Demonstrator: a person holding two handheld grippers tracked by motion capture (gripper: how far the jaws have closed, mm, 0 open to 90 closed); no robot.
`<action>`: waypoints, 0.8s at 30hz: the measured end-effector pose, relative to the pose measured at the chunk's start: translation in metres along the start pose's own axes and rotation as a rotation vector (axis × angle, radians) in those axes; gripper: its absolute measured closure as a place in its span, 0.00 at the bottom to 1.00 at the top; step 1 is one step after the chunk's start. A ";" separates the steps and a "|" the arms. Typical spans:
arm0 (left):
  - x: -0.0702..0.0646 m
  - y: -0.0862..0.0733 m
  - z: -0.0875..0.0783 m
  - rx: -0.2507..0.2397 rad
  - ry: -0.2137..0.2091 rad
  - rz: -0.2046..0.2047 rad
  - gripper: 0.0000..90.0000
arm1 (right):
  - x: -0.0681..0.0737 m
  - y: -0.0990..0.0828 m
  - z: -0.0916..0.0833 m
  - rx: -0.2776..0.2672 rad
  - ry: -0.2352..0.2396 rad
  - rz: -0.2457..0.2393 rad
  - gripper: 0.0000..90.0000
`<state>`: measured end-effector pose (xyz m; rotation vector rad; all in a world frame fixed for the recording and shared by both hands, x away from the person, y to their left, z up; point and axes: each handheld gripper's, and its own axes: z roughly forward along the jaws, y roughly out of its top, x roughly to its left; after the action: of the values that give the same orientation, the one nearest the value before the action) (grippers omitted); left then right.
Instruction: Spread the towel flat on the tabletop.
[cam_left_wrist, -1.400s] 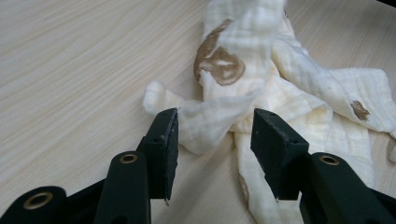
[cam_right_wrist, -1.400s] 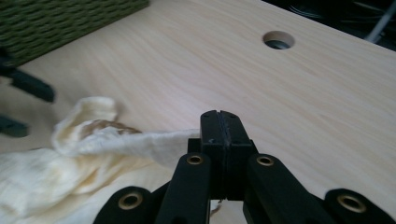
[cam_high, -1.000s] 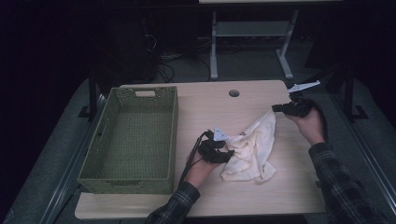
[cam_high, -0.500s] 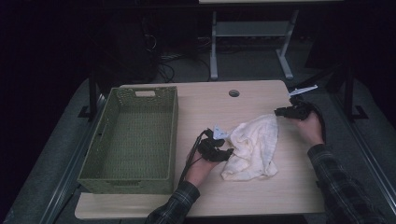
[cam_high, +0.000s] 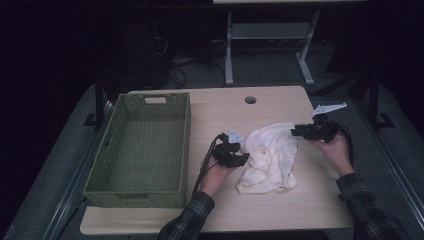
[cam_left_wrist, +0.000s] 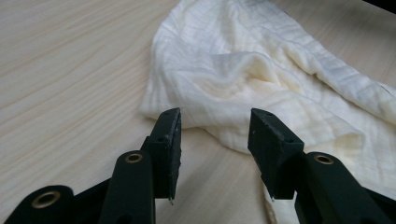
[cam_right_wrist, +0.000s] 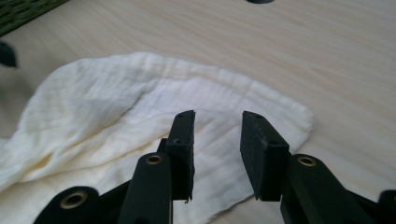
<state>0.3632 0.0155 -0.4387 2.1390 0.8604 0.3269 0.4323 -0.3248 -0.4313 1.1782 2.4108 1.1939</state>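
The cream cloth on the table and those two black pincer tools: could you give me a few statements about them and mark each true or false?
1. The cream cloth lies rumpled on the wooden table. True.
2. The cloth is inside the green basket. False: it lies on the table to the right of the basket, which looks empty.
3. The left gripper has its jaws apart, with the cloth's edge just ahead of them. True.
4. The right gripper is clamped shut on the cloth. False: its jaws have just been opening and stand apart above the cloth, gripping nothing.
5. The two grippers are at opposite sides of the cloth. True.
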 end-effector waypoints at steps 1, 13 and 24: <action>0.002 0.001 0.000 -0.008 0.006 -0.011 0.61 | 0.004 -0.002 -0.001 -0.003 0.008 0.005 0.72; 0.017 0.007 0.021 -0.023 0.003 -0.052 0.63 | 0.038 -0.027 0.000 0.025 0.062 -0.056 0.72; 0.017 0.018 0.043 0.016 -0.045 -0.019 0.99 | 0.056 -0.037 0.003 0.046 0.089 -0.070 0.72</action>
<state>0.4055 -0.0067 -0.4541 2.1430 0.8600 0.2626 0.3757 -0.2953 -0.4522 1.0643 2.5355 1.2002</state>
